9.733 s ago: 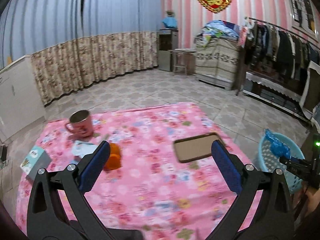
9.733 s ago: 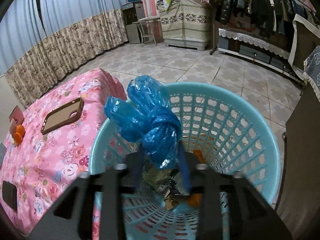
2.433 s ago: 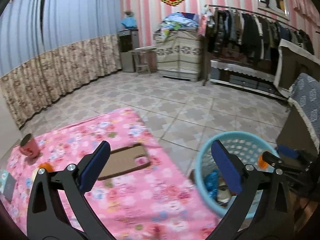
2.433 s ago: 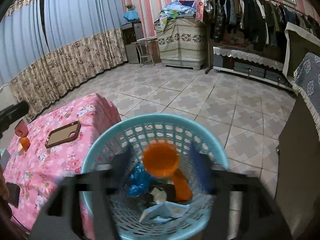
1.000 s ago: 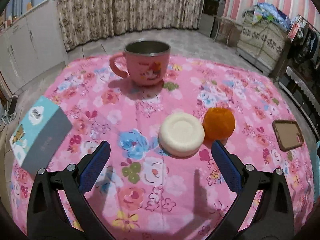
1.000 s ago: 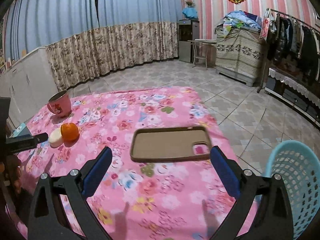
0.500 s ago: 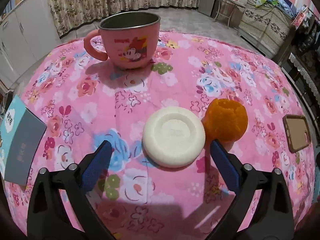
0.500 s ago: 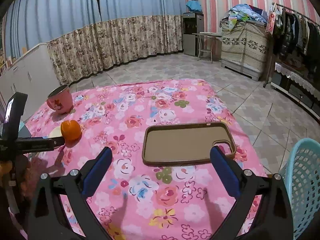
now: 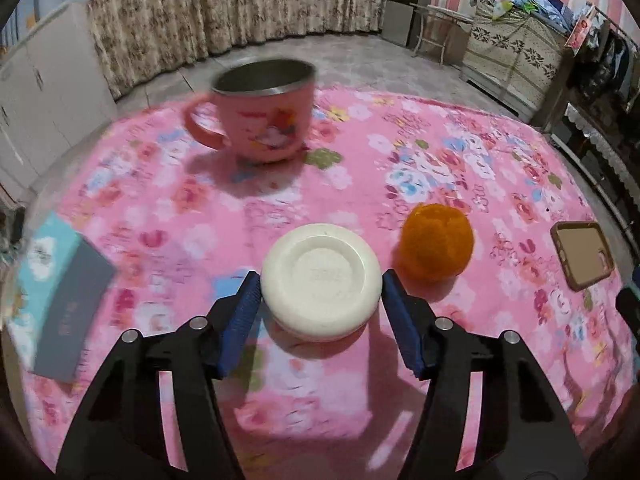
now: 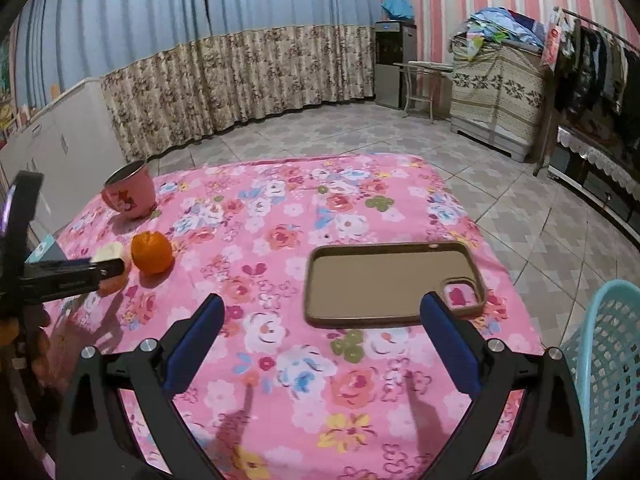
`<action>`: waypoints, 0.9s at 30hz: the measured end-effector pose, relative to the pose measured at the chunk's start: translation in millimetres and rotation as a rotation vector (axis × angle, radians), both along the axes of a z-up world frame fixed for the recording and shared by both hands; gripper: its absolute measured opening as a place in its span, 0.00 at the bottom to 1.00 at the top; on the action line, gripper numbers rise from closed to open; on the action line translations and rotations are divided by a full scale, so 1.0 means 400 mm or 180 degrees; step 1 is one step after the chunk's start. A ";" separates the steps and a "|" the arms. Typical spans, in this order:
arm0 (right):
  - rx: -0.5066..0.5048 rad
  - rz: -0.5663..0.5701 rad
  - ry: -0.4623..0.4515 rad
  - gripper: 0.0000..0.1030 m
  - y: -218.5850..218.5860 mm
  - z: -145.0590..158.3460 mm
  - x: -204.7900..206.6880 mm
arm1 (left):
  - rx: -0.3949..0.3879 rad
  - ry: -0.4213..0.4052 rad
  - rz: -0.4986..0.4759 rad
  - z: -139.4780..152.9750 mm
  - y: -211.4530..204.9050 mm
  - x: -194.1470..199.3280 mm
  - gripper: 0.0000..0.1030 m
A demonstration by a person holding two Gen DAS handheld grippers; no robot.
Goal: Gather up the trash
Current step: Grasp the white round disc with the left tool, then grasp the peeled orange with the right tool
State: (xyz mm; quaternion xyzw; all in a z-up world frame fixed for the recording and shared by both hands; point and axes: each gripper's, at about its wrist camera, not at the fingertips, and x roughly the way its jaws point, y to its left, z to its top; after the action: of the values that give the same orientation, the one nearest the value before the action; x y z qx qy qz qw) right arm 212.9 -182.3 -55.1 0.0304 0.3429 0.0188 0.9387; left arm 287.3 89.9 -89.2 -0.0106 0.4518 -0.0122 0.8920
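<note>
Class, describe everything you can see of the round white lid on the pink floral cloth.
The white lid is a round, shallow disc, apparently plastic, with a raised rim and faint embossed lettering on its recessed centre. It lies flat on the pink floral cloth, just left of the orange fruit. It sits between the blue pads of the left gripper, whose jaws have just been closing; both pads look to be touching its sides.

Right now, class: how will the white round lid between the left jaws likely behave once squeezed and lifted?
The white round lid looks like rigid plastic, so it probably keeps its shape. Its smooth curved rim may slip against the flat pads. Being shallow, it is likely light.
</note>
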 end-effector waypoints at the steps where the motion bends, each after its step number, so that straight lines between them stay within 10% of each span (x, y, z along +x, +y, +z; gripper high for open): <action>1: -0.0004 0.0024 0.0009 0.93 0.016 0.000 0.005 | -0.0014 -0.0042 0.0023 0.012 0.019 -0.012 0.59; 24: -0.0388 0.0768 0.0344 0.92 0.397 -0.085 0.201 | -0.0065 -0.0537 0.0456 0.058 0.252 -0.144 0.59; 27: -0.0374 0.0866 0.0323 0.74 0.411 -0.085 0.205 | -0.0070 -0.0515 0.0457 0.049 0.255 -0.141 0.59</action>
State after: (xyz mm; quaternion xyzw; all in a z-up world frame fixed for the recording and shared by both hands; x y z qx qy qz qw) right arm 295.1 -17.9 -88.9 -0.0704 0.3913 0.1242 0.9091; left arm 231.0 192.0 -69.7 -0.0517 0.3762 0.0459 0.9239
